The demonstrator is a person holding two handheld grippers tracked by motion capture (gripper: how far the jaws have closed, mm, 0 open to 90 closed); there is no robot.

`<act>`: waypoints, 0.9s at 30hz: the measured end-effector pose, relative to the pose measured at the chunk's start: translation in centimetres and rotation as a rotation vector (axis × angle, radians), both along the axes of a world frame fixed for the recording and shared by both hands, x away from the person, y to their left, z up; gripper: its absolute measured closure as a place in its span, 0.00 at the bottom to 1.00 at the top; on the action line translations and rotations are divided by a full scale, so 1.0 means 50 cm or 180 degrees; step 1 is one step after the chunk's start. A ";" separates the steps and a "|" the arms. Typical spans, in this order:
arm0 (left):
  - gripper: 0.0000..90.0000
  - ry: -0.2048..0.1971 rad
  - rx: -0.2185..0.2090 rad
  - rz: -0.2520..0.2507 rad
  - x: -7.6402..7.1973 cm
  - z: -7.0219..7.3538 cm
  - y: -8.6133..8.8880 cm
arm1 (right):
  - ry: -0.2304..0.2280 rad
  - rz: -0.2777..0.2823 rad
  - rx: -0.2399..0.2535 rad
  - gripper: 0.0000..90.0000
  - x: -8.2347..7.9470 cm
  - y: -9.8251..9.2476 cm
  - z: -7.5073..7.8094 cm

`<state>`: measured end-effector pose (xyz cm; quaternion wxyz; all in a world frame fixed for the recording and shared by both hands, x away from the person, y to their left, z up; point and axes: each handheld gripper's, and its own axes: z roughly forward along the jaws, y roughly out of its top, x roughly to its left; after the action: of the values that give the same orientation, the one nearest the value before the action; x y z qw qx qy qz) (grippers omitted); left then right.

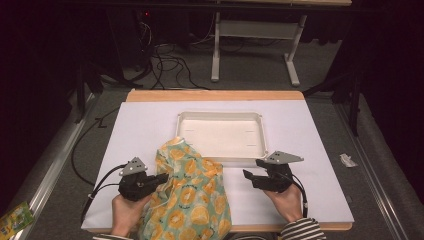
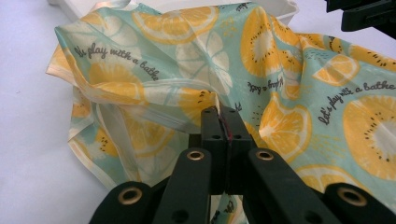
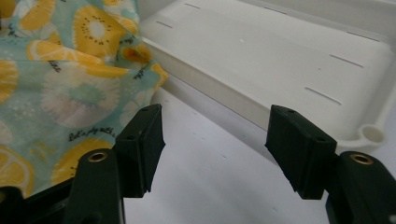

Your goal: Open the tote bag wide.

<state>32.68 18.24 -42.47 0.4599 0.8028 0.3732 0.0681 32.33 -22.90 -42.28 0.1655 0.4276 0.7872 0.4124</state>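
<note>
While left gripper (image 2: 223, 116) pinches cloth (image 2: 289, 88), right gripper (image 3: 215, 140) gapes.

- Cloth (image 1: 192, 195): thin, slightly glossy printed fabric
- Tray (image 1: 220, 118): smooth matt white plastic
- Table (image 1: 145, 125): matt white top, wooden far edge
- Left gripper (image 2: 223, 122): matt black plastic

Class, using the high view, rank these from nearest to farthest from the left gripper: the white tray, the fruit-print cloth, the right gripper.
1. Fruit-print cloth: clamped in the left gripper.
2. White tray: ahead, table centre.
3. Right gripper: across the cloth, near the tray's front corner.
</note>
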 end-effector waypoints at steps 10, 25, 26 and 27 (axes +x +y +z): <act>1.00 -0.0088 0.0025 0.0035 0.003 0.014 -0.002 | -0.0063 0.0213 0.0027 0.41 0.015 0.058 0.026; 1.00 -0.0146 0.0015 0.0023 0.004 0.028 -0.012 | -0.0011 0.0466 0.0054 0.41 0.022 0.128 0.045; 1.00 -0.0149 0.0020 0.0009 0.004 0.029 -0.016 | -0.0006 0.0460 0.0063 0.41 0.022 0.131 0.047; 1.00 -0.0147 0.0008 0.0001 0.004 0.030 -0.018 | -0.0013 0.0474 0.0062 0.41 0.024 0.138 0.051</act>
<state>32.88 17.33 -40.99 0.4675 0.8015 0.3625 0.0871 33.50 -16.01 -39.73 0.1318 0.3686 0.8124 0.4322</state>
